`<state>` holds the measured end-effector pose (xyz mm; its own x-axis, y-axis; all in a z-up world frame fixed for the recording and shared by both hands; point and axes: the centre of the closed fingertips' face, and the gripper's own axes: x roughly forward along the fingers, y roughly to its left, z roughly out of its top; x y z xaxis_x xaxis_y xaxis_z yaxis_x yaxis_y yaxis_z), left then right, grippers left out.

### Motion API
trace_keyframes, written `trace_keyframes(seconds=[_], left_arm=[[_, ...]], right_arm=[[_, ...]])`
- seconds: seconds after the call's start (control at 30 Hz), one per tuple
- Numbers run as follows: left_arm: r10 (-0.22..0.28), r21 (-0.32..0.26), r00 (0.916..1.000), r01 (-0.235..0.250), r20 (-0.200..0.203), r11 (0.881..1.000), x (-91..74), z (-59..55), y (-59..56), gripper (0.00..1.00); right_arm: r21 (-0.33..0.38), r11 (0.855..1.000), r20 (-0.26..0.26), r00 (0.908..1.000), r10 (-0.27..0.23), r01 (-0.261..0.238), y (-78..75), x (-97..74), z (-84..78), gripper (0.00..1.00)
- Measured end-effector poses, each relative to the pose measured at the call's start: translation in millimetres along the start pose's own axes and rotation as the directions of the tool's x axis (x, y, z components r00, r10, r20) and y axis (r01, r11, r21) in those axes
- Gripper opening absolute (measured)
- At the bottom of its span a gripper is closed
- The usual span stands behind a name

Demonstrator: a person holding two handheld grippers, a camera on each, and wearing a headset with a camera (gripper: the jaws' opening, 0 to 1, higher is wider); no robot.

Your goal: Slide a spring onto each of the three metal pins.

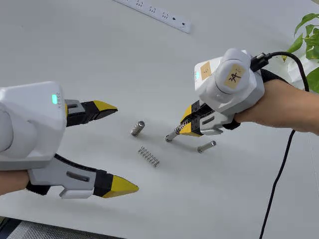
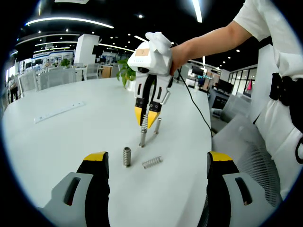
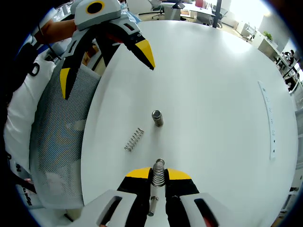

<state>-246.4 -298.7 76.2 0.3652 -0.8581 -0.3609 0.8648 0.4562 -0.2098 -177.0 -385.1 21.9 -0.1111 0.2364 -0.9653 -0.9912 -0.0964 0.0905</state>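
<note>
My right gripper (image 1: 185, 126) is shut on a spring (image 1: 182, 126) that sits around a metal pin (image 1: 171, 136), whose lower end touches the white table; the same gripper (image 2: 147, 117) holds this pin (image 2: 142, 138) tilted. Its own view has the spring (image 3: 159, 172) pinched between the yellow tips. A second pin (image 1: 138, 128) stands upright with a spring around it (image 3: 157, 118). A loose spring (image 1: 148, 156) lies flat near it. One bare pin (image 1: 206, 146) rests just right of the held one. My left gripper (image 1: 113, 147) hovers open at the left, holding nothing.
A white power strip (image 1: 154, 12) lies at the table's far edge. A green plant (image 1: 309, 45) stands at the right, and a black cable (image 1: 279, 174) trails from the right gripper. A mesh chair (image 2: 251, 142) sits beside the table.
</note>
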Motion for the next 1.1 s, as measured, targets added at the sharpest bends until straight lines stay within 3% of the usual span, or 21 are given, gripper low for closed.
trace_keyframes(seconds=[1.1], left_arm=[[-0.004, -0.014, 1.0, 0.004, -0.003, 1.0, 1.3, -4.5, -2.2, 0.83]], right_arm=[[-0.01, 1.0, -0.002, 0.9999, -0.01, 0.01, 4.3, 24.4, -2.0, 0.08]])
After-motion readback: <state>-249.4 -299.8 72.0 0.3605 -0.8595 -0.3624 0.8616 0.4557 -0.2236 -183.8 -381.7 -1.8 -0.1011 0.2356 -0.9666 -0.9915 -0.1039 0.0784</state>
